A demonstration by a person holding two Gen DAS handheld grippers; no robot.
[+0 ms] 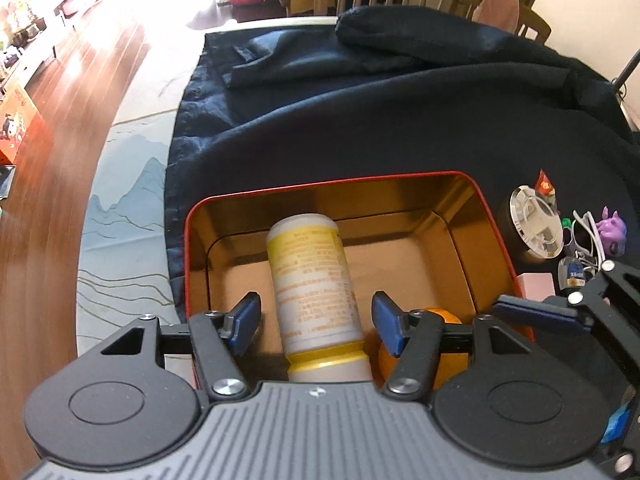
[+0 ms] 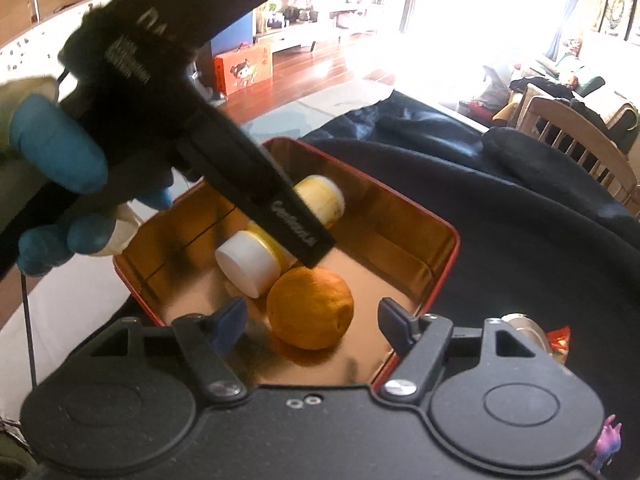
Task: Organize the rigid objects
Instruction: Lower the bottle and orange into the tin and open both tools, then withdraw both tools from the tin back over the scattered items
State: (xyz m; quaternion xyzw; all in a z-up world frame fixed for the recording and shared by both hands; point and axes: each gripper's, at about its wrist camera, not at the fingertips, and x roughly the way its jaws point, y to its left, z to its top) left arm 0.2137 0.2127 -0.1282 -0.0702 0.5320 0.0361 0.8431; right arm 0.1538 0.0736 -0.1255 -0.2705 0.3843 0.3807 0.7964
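Task partly done: the bottle (image 1: 316, 300) and orange (image 2: 310, 308) lie in the red tin (image 1: 496, 224), both the left gripper (image 1: 316, 320) and right gripper (image 2: 312, 320) released above them, while the toy (image 1: 614, 230), sunglasses (image 1: 588, 232) and round case (image 1: 534, 226) wait beside it.

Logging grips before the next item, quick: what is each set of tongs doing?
Left tongs: open, straddling the white-and-yellow plastic bottle, pads clear of it.
Right tongs: open, empty, above the orange.
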